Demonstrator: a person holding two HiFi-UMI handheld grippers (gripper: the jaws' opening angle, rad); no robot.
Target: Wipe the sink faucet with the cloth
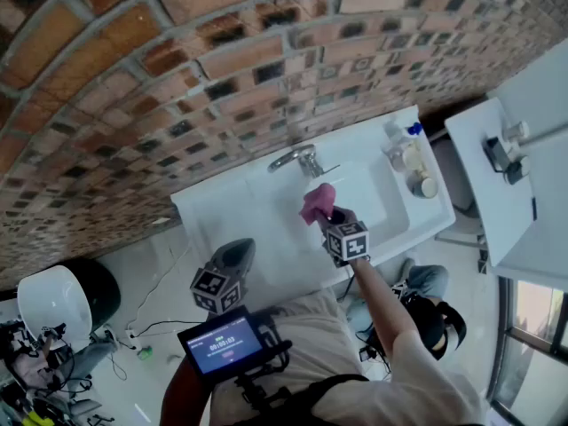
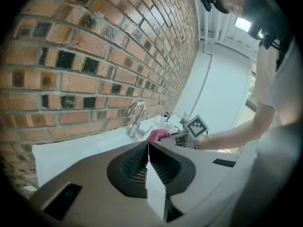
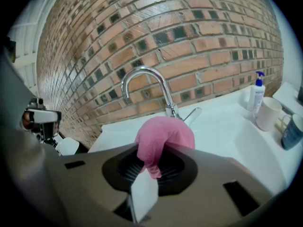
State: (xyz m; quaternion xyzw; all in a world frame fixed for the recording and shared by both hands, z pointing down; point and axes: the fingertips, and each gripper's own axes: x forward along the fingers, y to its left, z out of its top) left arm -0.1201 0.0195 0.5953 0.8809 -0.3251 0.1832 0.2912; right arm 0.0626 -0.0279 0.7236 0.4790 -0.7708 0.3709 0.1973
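Pink cloth (image 3: pixel 163 135) is pinched as a bunched wad by the right gripper (image 3: pixel 150 176). The jaws are pressed on its lower fold and the bulk is left bulging past the tips. In the head view the wad is held over the white sink (image 1: pixel 257 204), just in front of the chrome faucet (image 1: pixel 298 159). A small gap seems to be left between them, so no contact is assumed. From the right gripper view alone, contact at the faucet base cannot be ruled out.

Left gripper (image 2: pixel 148 170) is parked low, near the sink's front edge and well apart from the faucet. Its jaws are pressed together with nothing between them.

Step in hand, as judged: approach. Wiping is not yet started.

Next move, as judged:
- The wad needs to be carried forward and up onto the curved spout.
- It should then be dragged along the arc and down to the base and side lever.
- Light pressure is called for, since the cloth is held only by one fold.

Pump bottle (image 3: pixel 257 92) and mugs (image 3: pixel 268 113) are stood on the right side of the sink, clear of the wiping path.
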